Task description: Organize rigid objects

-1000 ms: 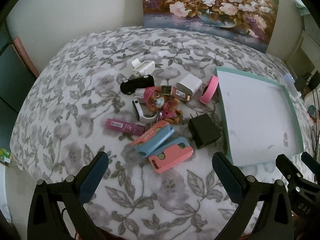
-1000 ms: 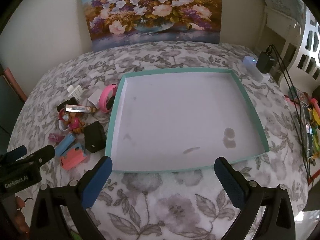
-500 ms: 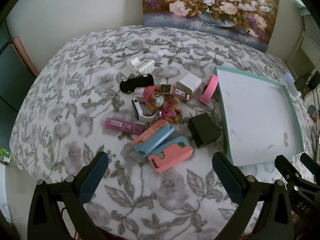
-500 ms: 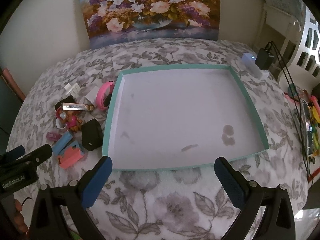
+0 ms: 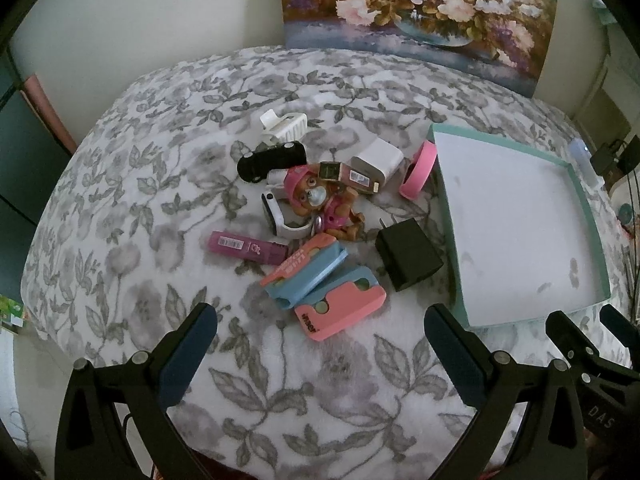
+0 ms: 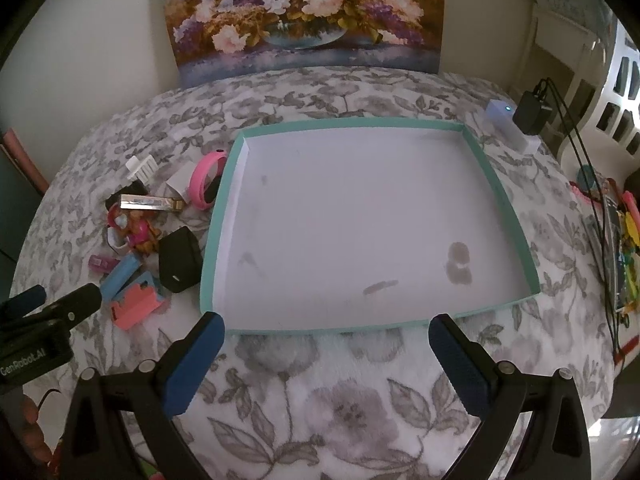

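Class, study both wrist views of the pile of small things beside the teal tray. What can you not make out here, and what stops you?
- White watch: left view, its strap runs under the toy dog.
- Pink case: left view, its printed label is too small to read.
- Purple tube: right view, mostly hidden behind the blue case.
- Left claw: right view, cut off by the frame edge.
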`<state>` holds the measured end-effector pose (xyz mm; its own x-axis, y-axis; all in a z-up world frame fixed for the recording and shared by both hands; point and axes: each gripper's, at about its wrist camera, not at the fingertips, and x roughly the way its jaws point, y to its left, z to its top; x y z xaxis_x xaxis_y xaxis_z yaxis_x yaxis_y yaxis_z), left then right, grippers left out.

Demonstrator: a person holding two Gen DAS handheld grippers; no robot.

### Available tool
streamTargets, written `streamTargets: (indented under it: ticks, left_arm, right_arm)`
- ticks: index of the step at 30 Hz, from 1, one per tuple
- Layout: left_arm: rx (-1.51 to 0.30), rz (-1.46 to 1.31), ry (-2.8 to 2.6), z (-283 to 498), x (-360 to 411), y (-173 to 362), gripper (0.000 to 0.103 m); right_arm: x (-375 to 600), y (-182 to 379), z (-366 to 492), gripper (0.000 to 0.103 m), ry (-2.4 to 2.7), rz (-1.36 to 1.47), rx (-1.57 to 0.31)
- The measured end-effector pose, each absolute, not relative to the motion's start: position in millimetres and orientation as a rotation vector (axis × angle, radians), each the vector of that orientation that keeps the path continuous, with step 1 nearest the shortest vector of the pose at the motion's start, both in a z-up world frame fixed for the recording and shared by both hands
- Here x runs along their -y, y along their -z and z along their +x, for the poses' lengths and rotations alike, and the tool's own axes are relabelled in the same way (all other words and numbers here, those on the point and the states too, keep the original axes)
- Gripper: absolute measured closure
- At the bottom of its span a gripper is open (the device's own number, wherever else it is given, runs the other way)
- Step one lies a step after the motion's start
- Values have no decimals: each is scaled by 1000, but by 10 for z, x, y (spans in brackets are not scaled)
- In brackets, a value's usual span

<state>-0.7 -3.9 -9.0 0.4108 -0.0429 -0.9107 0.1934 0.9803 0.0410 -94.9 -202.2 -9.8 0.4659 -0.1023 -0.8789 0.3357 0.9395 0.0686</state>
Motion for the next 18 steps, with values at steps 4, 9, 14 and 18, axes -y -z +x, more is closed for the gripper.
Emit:
streamTargets:
  ticks: [4,9,14,18]
  left_arm:
    - [-1148,149,144,1,35,104,0]
    - [-1153,143,143,5,28,111,0]
    - [-1152,142,143,6,35,112,0]
    - [-1153,142,141,6,34,113,0]
  right_arm:
    - [2020,107,-943,0,269,245,-1059]
    - [2011,116,-940,0,267,244,-1064]
    - [2003,120,-937,0,265,242,-1066]
    - [2002,121,-940,0,266,241,-1066]
